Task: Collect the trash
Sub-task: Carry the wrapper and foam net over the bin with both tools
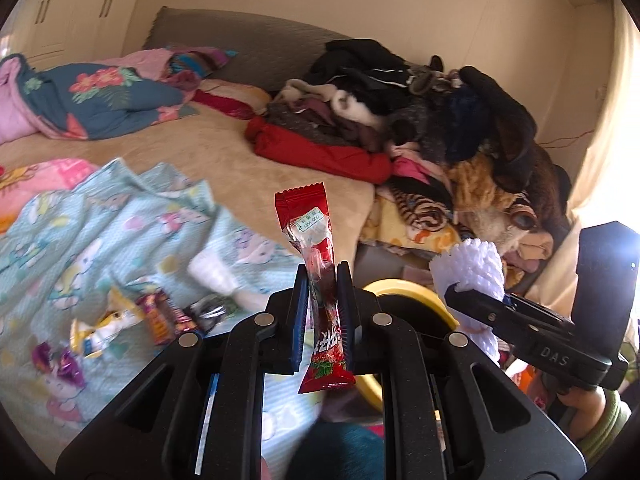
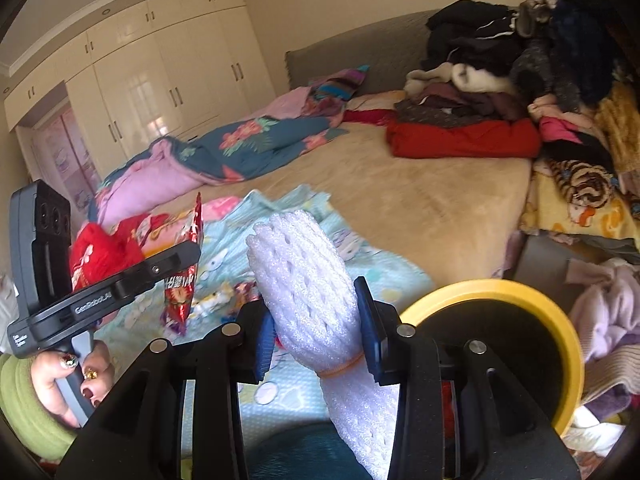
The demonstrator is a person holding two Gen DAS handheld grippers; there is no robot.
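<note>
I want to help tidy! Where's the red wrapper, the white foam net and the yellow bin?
red snack wrapper (image 1: 308,216), left wrist view, upper printed part.
white foam net (image 2: 308,280), right wrist view, its middle.
yellow-rimmed bin (image 2: 560,316), right wrist view, rim.

Right gripper (image 2: 316,320) clamps foam net (image 2: 308,280) — yellow-rimmed bin (image 2: 560,320) beside

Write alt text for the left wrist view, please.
The left gripper pinches a red wrapper upright above a bed strewn with more wrappers. At right, the right gripper holds white foam netting.
</note>
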